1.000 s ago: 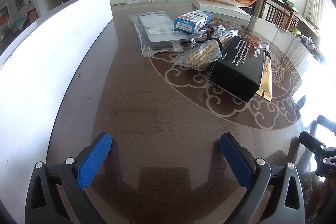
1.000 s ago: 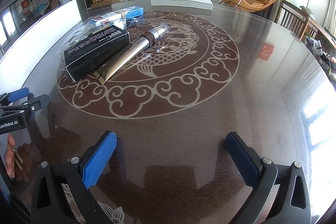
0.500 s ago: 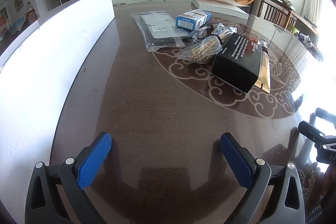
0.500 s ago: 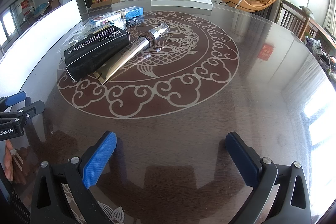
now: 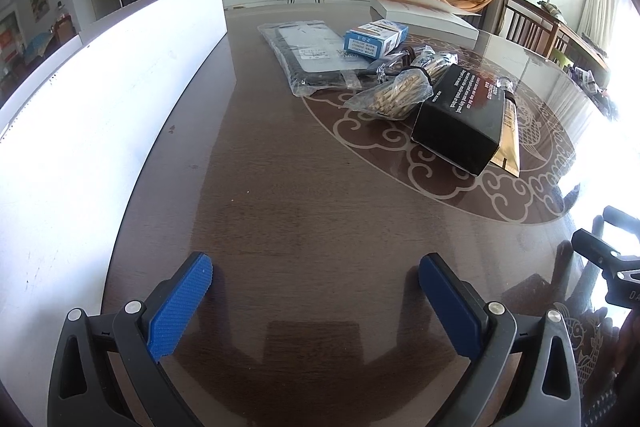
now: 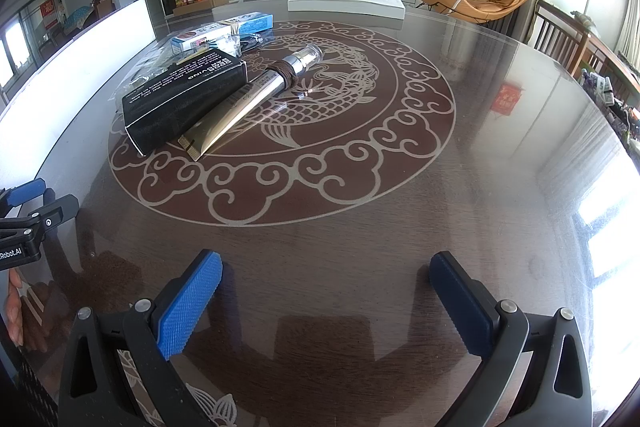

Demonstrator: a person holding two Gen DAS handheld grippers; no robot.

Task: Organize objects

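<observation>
A black box point(image 5: 460, 117) point(image 6: 182, 97) lies on the dark round table, with a gold tube point(image 6: 244, 107) point(image 5: 509, 129) beside it. Behind them lie a clear bag of tan sticks point(image 5: 394, 95), a blue and white box point(image 5: 374, 39) point(image 6: 220, 33) and a flat item in a plastic bag point(image 5: 312, 55). My left gripper point(image 5: 316, 281) is open and empty above bare table, well short of the objects. My right gripper point(image 6: 326, 277) is open and empty near the table's front edge.
A long white panel point(image 5: 100, 99) point(image 6: 76, 67) stands along the table's left side. A flat white box point(image 6: 346, 1) point(image 5: 424, 13) lies at the far edge. Chairs point(image 6: 560, 39) stand to the right. The left gripper's body point(image 6: 24, 219) shows at the right view's left edge.
My left gripper has drawn back and turned a little, so the objects look farther away. The right gripper has hardly moved. Both stay open.
</observation>
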